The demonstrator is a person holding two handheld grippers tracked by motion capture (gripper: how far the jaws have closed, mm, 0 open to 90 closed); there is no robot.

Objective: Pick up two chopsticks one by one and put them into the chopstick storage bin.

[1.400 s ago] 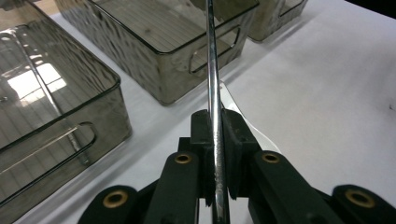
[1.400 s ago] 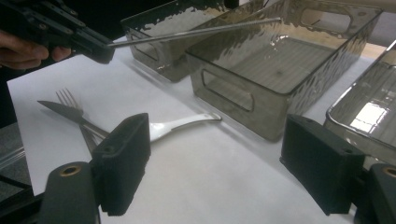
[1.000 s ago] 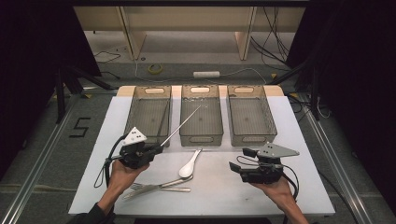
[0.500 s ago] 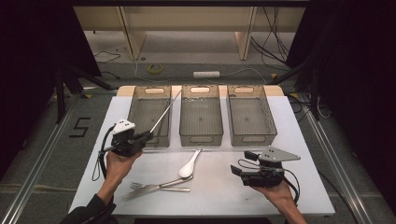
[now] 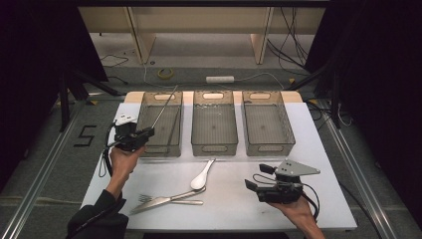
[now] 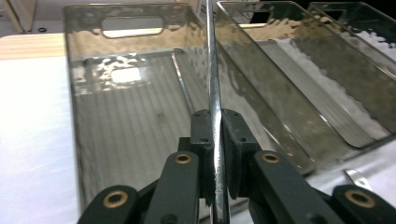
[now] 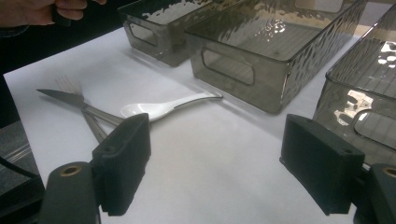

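We are holding a thin metal rod point(image 6: 215, 93) in the left gripper point(image 5: 133, 137), its jaws closed tight on it. In the left gripper view the rod is running off both the top and bottom edges, so we cannot make out either end or say what utensil it is. In the high view it is slanting up from the gripper over the left bin point(image 5: 160, 124), its tip above that bin's far rim, near the worktop's point(image 5: 229, 209) far left corner.

The right gripper point(image 5: 272, 189) is hovering near the worktop's near right corner, our hand point(image 5: 298, 214) partly cut off by the bottom edge. Its jaws are standing wide apart with nothing between them, which the right gripper view is showing plainly.

We are counting three clear grey bins in a row along the far edge: left, middle point(image 5: 214, 124) and right point(image 5: 266, 124). The left gripper view is showing the left bin's ribbed floor close up; the right bin is barely entering its corner.

Three utensils are lying loose on the worktop near its near edge: one white spoon point(image 5: 203, 174), one knife point(image 5: 166, 200) and one fork point(image 5: 164, 200). The knife is lying across the fork, hiding part of it. The right gripper view is showing the fork's tines, which are hard to make out from above.
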